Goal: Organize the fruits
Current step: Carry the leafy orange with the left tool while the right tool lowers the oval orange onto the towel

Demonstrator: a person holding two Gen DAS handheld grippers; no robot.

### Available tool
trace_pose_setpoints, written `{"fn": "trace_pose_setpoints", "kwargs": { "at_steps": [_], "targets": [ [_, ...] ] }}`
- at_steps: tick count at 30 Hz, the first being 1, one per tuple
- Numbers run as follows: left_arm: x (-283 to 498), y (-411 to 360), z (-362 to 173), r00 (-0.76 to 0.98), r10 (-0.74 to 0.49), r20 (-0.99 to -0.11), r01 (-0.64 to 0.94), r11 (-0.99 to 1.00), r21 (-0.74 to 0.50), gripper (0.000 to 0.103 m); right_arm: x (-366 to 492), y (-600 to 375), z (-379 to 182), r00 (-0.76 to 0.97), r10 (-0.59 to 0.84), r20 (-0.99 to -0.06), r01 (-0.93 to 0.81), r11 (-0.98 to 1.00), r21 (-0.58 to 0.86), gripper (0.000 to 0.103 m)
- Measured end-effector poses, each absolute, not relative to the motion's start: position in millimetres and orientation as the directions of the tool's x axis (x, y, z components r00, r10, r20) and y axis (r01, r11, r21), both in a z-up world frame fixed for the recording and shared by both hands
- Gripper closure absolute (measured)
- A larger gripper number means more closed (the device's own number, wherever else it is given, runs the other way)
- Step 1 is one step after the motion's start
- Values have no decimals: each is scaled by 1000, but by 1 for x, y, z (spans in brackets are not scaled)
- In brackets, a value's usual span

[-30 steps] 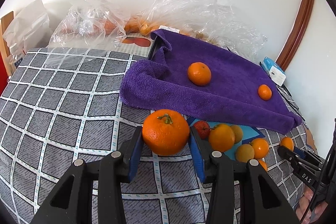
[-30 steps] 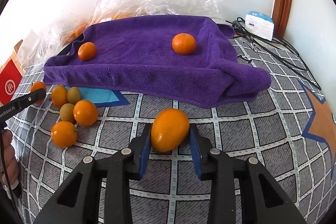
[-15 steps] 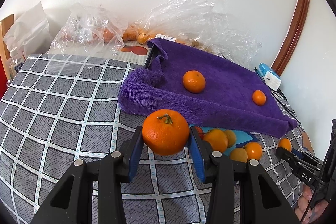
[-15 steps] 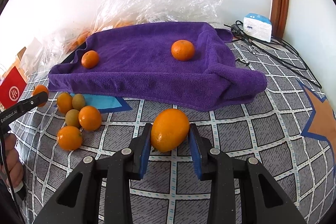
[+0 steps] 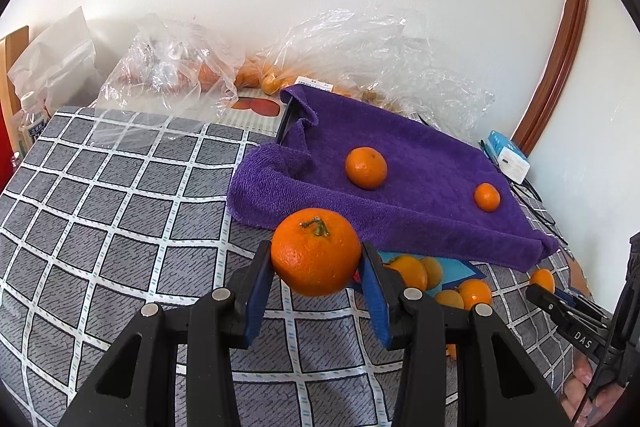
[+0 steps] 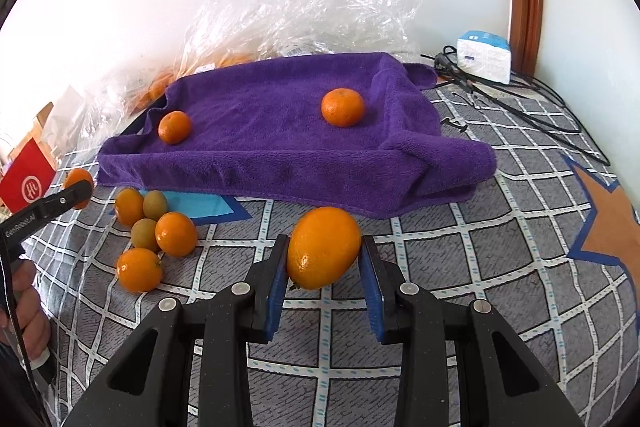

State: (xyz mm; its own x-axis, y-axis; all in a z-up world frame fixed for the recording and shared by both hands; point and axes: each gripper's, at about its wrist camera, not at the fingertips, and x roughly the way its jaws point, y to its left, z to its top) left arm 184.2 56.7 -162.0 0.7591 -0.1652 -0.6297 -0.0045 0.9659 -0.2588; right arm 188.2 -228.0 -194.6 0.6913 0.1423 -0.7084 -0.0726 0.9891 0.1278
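My left gripper is shut on a large orange with a stem, held above the checked cloth in front of the purple towel. My right gripper is shut on an oval orange, also in front of the purple towel. Two small oranges lie on the towel, one at the right and one at the left; they also show in the left wrist view. Several loose oranges and greenish fruits lie on the cloth near the towel's front edge.
Clear plastic bags with fruit lie against the wall behind the towel. A white and blue box and black cables are at the right. A red box and a bottle stand at the left.
Both grippers have risen and drawn back a little with their oranges still held; the towel and loose fruit look lower and farther away.
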Motion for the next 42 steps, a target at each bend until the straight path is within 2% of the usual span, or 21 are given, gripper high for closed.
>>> {"fn": "trace_pose_setpoints", "kwargs": {
  "at_steps": [10,20,24,30,37,42],
  "targets": [
    [191,78,-159,759,-149,-634,-79,945,-316,63,193,-227,-151,730,146,-668,-104,989,102,69],
    [214,79,-119,780,-104,-616,-91,957,-277,63,245,-227,-109,767,163,-620,-122,987,109,69],
    [238,72,-110,787,-126,-604,-83,948,-306,63,270,-223,-103,779,148,-609,-120,989,86,69],
    [274,50,-130,765,-136,-629,-88,946,-311,63,291,-225,-126,761,166,-627,-108,986,129,69],
    [283,36,-155,747,-114,-655,-94,957,-274,63,297,-230,-164,695,181,-696,-104,983,151,69],
    [287,38,-162,733,-111,-671,-101,958,-269,63,300,-230,-174,672,159,-723,-98,987,126,69]
  ]
}}
